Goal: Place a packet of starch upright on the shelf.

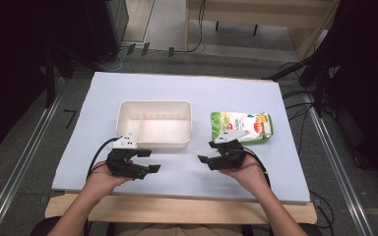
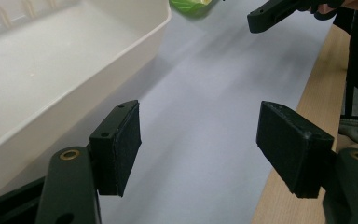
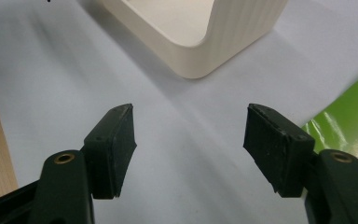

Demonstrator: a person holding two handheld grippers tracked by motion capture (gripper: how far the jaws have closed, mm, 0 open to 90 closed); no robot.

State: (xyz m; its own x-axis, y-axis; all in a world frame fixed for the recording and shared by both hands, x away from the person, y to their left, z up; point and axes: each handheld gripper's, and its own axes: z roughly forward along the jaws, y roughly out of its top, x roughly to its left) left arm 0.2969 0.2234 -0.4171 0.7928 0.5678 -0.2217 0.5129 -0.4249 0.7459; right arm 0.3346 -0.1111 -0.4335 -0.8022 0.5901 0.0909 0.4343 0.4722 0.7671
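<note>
From the high view I see my left tongs [image 1: 145,161] and right tongs [image 1: 207,152] over the pale surface [image 1: 187,88], a white divided tray [image 1: 154,124] beyond them, and a green snack packet [image 1: 241,126] just right of it, print unreadable. In the left gripper view the tongs [image 2: 198,144] gape wide, empty, beside the tray [image 2: 74,70]. In the right gripper view the tongs [image 3: 189,149] gape empty too.

Nothing here can actually be read. The one printed item is the green and white snack pouch [image 1: 241,127] lying on the pale blue table cover [image 1: 187,88], right of the white divided container [image 1: 155,124]; from the high view it carries a red patch and some orange artwork, but the lettering is too small and blurred to make out. The corner of that pouch [image 3: 349,116] caught in the right gripper view shows plain glossy green, no words.
</note>
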